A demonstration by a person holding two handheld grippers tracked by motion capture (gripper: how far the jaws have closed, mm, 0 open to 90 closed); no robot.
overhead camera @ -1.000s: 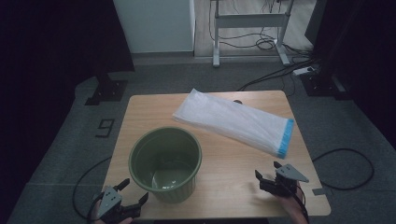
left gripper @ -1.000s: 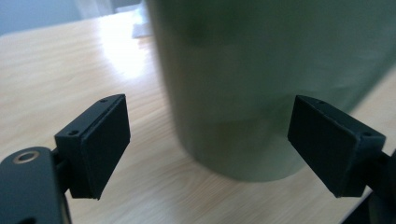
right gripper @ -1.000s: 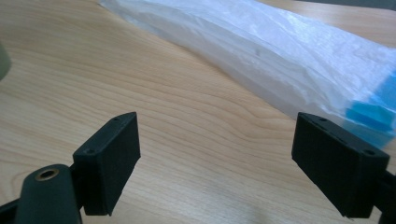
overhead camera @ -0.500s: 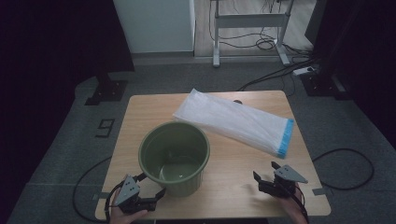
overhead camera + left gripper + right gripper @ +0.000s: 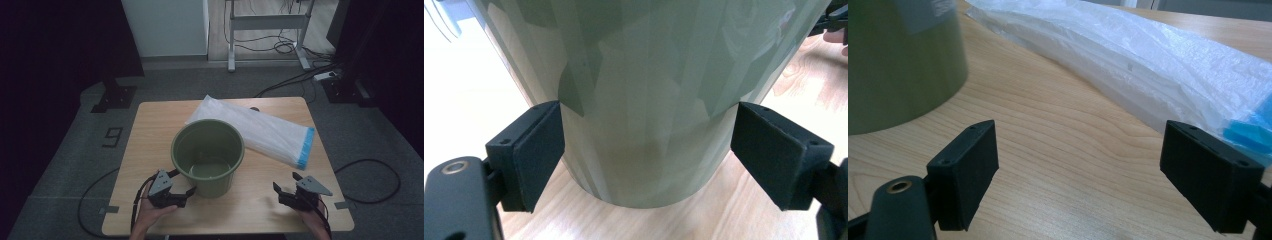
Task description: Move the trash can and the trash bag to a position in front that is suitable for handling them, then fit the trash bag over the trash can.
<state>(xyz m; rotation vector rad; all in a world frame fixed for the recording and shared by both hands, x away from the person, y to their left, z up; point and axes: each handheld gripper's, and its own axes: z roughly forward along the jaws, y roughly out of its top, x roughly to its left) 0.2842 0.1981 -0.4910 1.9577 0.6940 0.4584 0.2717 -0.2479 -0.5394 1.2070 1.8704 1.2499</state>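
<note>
The bucket [image 5: 208, 156] is standing upright near the middle of the table [image 5: 150, 130], toward the person's edge, its inside showing bare. The left gripper [image 5: 176, 194] is sitting just beside the bucket's base on the near left; in the left gripper view its jaws are standing spread on either side of the bucket's lower wall [image 5: 644, 100], the left pad looking to be touching or nearly touching it, the right pad lying a little off. The grip is released, not clamped.

The right gripper [image 5: 285, 185] is resting near the table's front right corner, well apart from the bucket, jaws spread wide over bare wood with nothing between them.

Behind the bucket a white bag [image 5: 265, 131] is lying flat, running toward the right edge, its blue end [image 5: 305, 148] pointing to the near right. The bucket's rim is overlapping the bag's near edge in the high view; whether they are touching cannot be told. In the right gripper view the bag [image 5: 1148, 65] is lying ahead of the jaws.
</note>
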